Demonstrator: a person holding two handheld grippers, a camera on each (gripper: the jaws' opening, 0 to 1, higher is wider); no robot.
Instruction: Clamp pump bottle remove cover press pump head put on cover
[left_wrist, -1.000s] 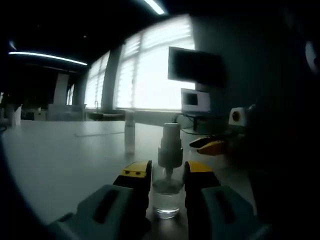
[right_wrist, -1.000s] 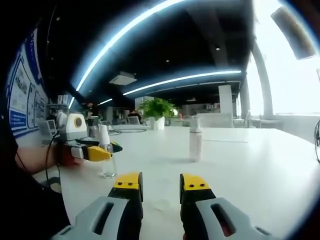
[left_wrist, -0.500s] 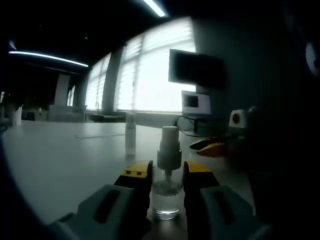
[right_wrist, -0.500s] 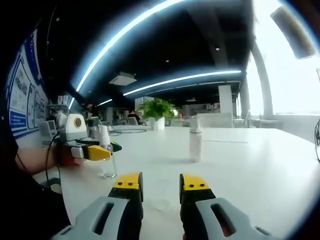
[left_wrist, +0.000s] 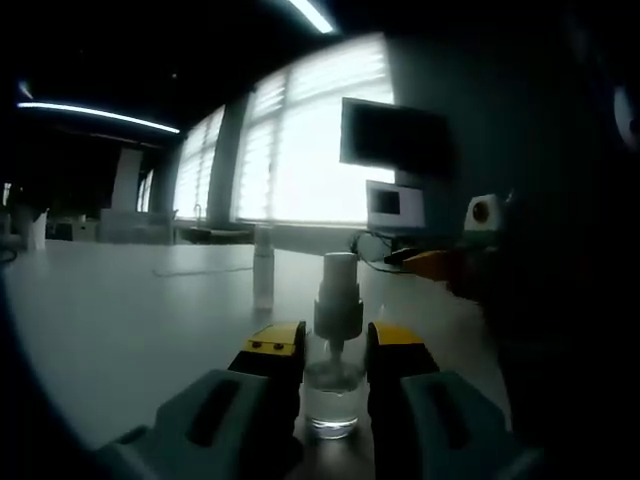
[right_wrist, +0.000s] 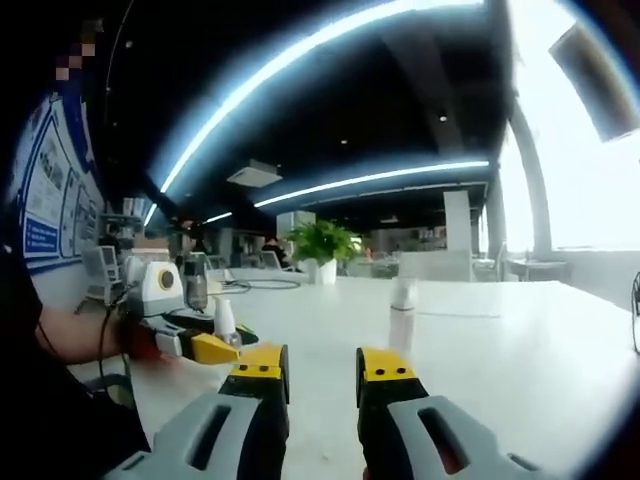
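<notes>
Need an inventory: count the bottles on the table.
2: one bottle clamped between the left gripper's jaws; a capped bottle stands farther back on the table. Others may be hidden.

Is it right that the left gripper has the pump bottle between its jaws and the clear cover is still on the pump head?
Not quite. The left gripper does have the pump bottle between its jaws, but the pump head is bare. The cover stands upright on the table behind the bottle. The left gripper view shows this.
</notes>
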